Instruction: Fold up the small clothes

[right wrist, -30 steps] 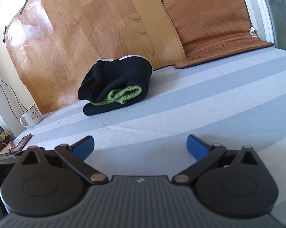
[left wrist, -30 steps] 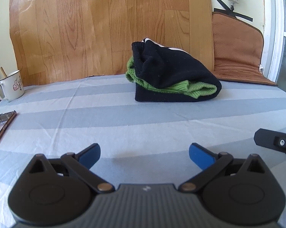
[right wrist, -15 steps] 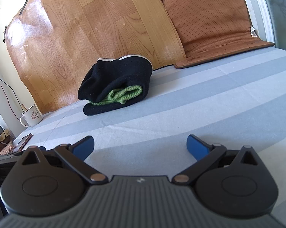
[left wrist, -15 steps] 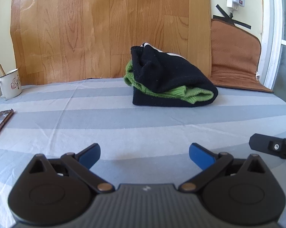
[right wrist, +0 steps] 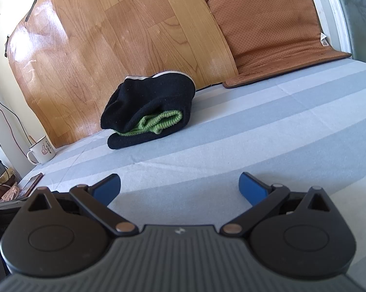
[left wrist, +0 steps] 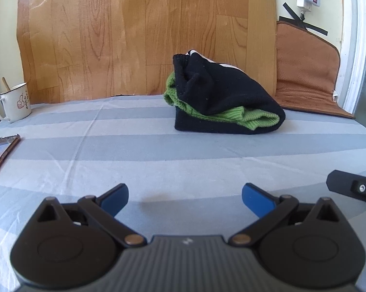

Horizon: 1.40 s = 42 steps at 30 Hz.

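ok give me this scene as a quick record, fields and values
surface: striped sheet
clothes: black and green bundle, folded, lying on the sheet
left tongs: open, empty, apart from the bundle
right tongs: open, empty, apart from the bundle
mug: far left, by the wood panel
phone: left edge
cushion: right of the bundle

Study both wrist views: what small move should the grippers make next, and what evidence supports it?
Probably none beyond easing back. The black and green garment already lies folded into a compact bundle on the striped cloth, and the left gripper and right gripper are open, holding nothing, well short of it.
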Tool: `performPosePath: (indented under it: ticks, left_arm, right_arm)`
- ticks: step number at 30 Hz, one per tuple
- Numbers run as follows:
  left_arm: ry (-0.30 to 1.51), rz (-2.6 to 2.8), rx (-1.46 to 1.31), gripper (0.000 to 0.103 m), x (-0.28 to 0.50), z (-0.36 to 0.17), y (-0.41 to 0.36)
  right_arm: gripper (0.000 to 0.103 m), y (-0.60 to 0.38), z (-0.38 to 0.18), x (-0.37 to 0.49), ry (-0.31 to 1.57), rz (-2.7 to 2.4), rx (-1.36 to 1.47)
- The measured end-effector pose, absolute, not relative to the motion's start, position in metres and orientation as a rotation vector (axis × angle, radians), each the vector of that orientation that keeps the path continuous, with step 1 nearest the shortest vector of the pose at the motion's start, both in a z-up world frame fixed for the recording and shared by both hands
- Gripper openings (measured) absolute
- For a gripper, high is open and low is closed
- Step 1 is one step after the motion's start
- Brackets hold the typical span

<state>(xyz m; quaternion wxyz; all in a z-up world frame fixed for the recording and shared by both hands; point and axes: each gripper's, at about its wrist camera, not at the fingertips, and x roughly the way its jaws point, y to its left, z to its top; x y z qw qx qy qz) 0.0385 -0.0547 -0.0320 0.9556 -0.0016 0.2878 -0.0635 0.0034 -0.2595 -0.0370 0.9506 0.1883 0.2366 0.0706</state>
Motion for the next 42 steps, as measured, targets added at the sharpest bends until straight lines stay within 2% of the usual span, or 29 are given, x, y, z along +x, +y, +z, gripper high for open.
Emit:
performPosePath:
  ticks: [10, 42]
  left_arm:
    - [0.659, -0.106, -0.024, 0.103, 0.048, -0.036, -0.051]
    - [0.688, -0.103, 0.031, 0.103, 0.05, -0.038, -0.056]
  right_arm:
    - [0.103, -0.26, -0.037, 0.003, 0.48, 0.145, 0.389]
    - [0.103, -0.256, -0.036, 0.005, 0.496, 0.132, 0.346]
